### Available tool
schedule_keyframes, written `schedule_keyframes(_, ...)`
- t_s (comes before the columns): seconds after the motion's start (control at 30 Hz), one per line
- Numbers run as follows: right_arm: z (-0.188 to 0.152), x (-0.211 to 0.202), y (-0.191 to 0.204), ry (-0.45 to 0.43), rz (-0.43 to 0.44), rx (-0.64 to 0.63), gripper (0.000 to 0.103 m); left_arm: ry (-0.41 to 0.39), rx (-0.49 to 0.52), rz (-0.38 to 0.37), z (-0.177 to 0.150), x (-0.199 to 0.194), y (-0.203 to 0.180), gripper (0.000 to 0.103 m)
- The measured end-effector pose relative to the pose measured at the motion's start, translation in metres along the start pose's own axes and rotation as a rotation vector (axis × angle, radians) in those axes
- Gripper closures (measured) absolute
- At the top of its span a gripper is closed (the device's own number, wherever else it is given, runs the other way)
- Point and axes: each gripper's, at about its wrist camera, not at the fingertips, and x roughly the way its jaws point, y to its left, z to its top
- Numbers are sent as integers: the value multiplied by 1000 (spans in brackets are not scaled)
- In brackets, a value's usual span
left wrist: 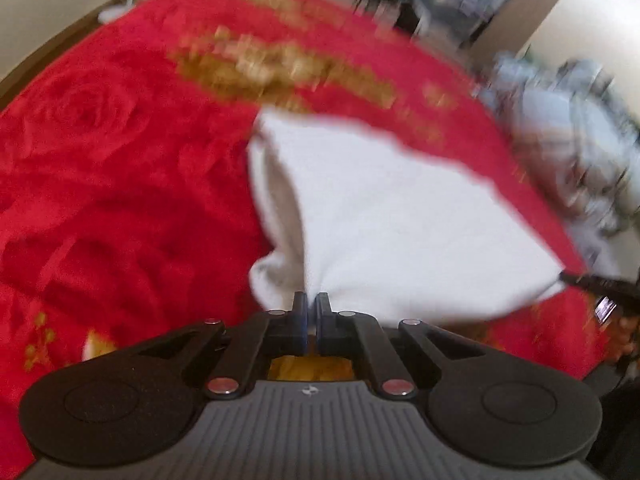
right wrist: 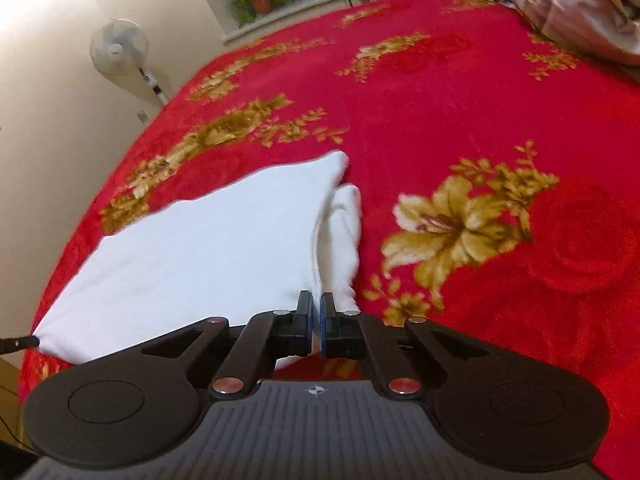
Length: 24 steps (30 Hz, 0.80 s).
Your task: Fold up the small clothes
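Observation:
A white garment (left wrist: 400,232) is stretched in the air above a red flowered blanket (left wrist: 120,200). My left gripper (left wrist: 312,300) is shut on its near corner, and a sleeve hangs to the left of the pinch. My right gripper (right wrist: 317,300) is shut on the other near corner of the same white garment (right wrist: 208,248), with a sleeve (right wrist: 344,232) drooping to the right. The tip of the right gripper shows at the garment's right corner in the left wrist view (left wrist: 576,280). The tip of the left gripper shows at its left corner in the right wrist view (right wrist: 20,343).
The red blanket (right wrist: 460,120) covers a bed. A grey bundle of bedding (right wrist: 576,4) lies at its far right corner. A standing fan (right wrist: 120,48) is by the wall on the left. A potted plant (right wrist: 260,0) sits on the window sill.

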Motion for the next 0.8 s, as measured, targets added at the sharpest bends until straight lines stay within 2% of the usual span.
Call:
schedule_keyframes(0.1,-13,30,-4,162,-101,-47,100,133,33,57,-6,26,-1,99)
schedule_keyframes(0.13,-16,38,-6,202,-115,-48,100,137,34,65,-5,28,-1,98)
schedule_keyframes(0.17,-15,40,-6,206,-122,-47,99,113,22,57,-1,25,-1,98)
schedule_keyframes(0.23,-10,33,1,150,-132,-81,98,22,17,34,6,11,-3,95)
schedule_keyframes(0.27,-6,26,6,92,-140,-110,96,-27,22,14,9,4,-5,93)
schedule_keyframes(0.3,-3,19,10,44,-139,-121,91,-61,23,-18,12,0,-7,91)
schedule_keyframes(0.37,2,13,12,-13,-87,-105,80,-64,24,-55,17,5,-11,91)
schedule_keyframes(0.4,3,14,13,-18,-60,-97,77,-47,32,-59,17,10,-14,91)
schedule_keyframes(0.47,3,29,16,25,-45,-111,74,16,69,-30,16,28,-19,91)
schedule_keyframes(0.53,-5,52,19,131,-113,-167,68,132,126,52,10,53,-22,91)
schedule_keyframes(0.57,-9,64,19,191,-181,-204,67,160,138,75,10,59,-22,91)
schedule_keyframes(0.6,-9,67,18,204,-203,-210,67,145,122,63,14,56,-20,91)
schedule_keyframes(0.67,0,55,18,140,-167,-174,67,71,76,10,24,43,-15,88)
schedule_keyframes(0.77,15,26,20,-26,-113,-144,51,-33,-12,-34,36,27,0,68)
schedule_keyframes(0.8,18,23,19,-52,-116,-132,48,-44,-40,-29,38,26,2,66)
